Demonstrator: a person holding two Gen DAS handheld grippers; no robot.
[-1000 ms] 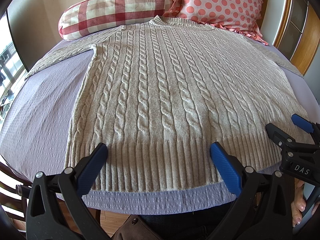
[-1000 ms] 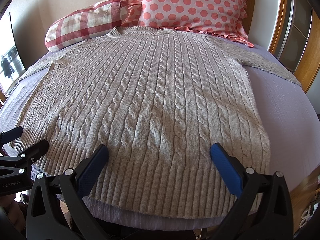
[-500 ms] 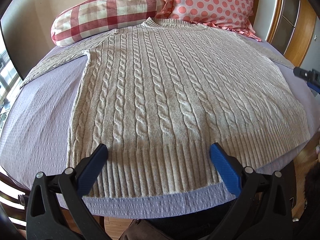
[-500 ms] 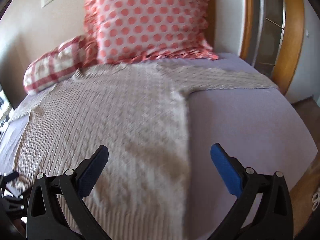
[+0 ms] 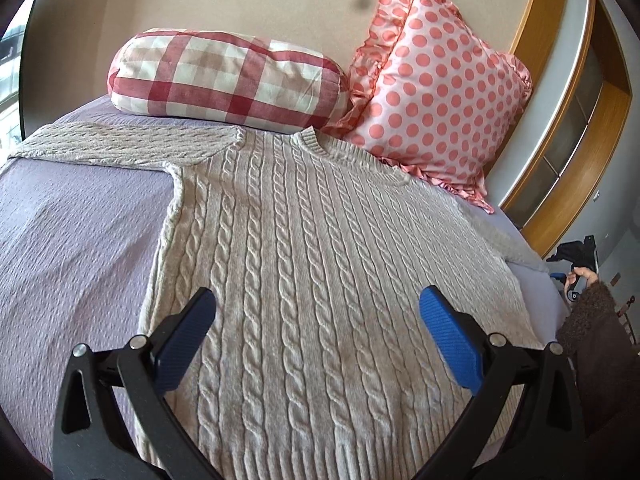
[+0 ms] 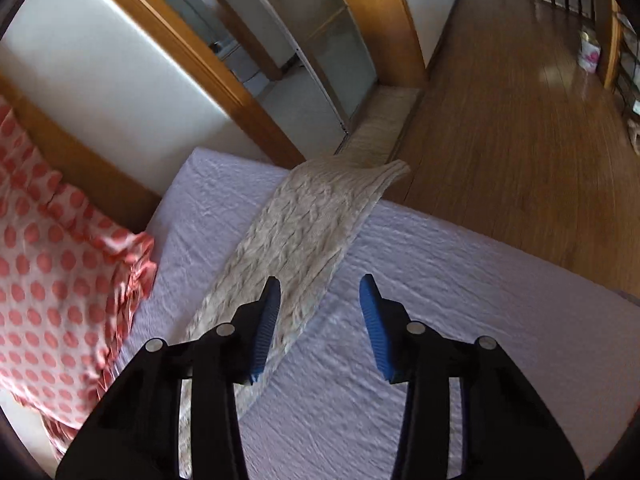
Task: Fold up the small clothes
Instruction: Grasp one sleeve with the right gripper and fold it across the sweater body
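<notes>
A beige cable-knit sweater (image 5: 304,280) lies flat, front up, on the lilac bed (image 5: 72,240), neck toward the pillows. Its left sleeve (image 5: 120,146) stretches out to the left. My left gripper (image 5: 316,328) is open and empty above the sweater's lower body. The sweater's right sleeve (image 6: 312,224) runs across the lilac bed cover (image 6: 440,300) to the edge, its cuff hanging over. My right gripper (image 6: 320,304) is open and empty just above that sleeve, the left finger over the knit. The right gripper also shows small at the bed's right side in the left wrist view (image 5: 568,280).
A red-checked pillow (image 5: 228,80) and a pink polka-dot pillow (image 5: 436,92) stand at the head of the bed; the dotted one shows again (image 6: 60,280). Wooden floor (image 6: 520,120) and a wood-framed sliding door (image 6: 320,40) lie beyond the bed's right edge.
My left gripper has moved forward from the hem over the sweater's body. My right gripper has swung right from the hem to the right sleeve, and its jaws have narrowed.
</notes>
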